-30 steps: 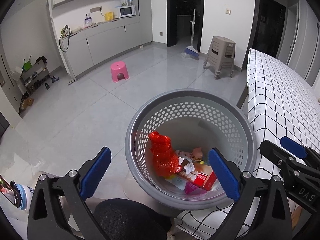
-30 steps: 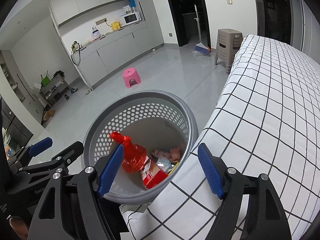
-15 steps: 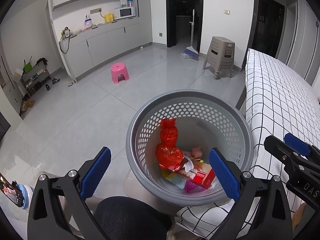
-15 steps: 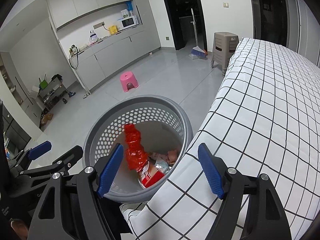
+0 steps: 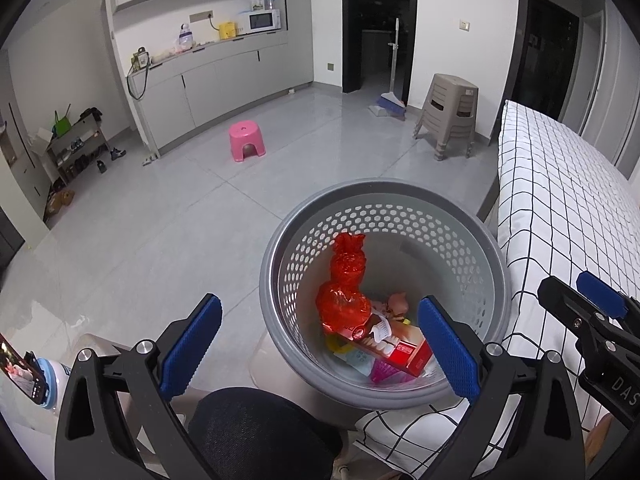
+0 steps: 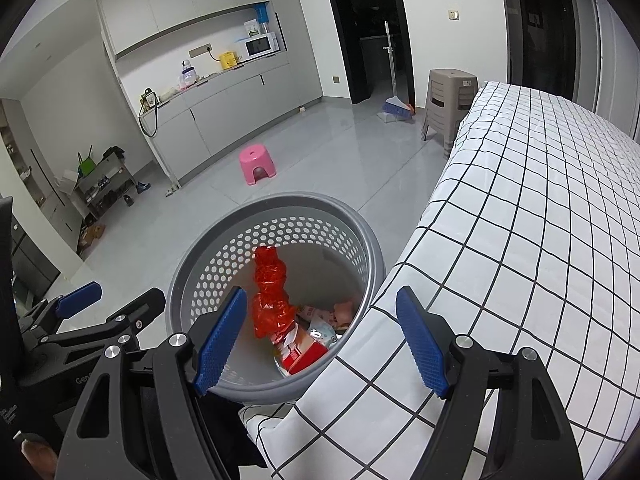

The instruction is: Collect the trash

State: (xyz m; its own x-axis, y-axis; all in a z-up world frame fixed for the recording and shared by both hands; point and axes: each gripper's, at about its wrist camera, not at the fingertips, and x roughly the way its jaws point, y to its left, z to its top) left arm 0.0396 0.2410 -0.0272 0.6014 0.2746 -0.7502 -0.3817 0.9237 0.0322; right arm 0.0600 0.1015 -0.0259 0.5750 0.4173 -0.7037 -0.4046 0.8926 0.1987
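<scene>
Grey perforated basket (image 5: 496, 264) on the tiled floor, touching the edge of the checked bed (image 6: 540, 220). Contents: crumpled red plastic bag (image 5: 344, 292) standing upright, red carton (image 5: 400, 350), assorted wrappers beneath. Left gripper (image 5: 320, 350) and right gripper (image 6: 320, 338) above the basket, jaws of both spread wide, nothing between them. Pink stool (image 5: 247, 140) well apart.

Right gripper (image 6: 320, 336) open, empty, over grey perforated plastic basket (image 6: 224, 256) w/ crumpled red plastic bag (image 6: 270, 292), beside checked white bedsheet (image 6: 520, 220).
</scene>
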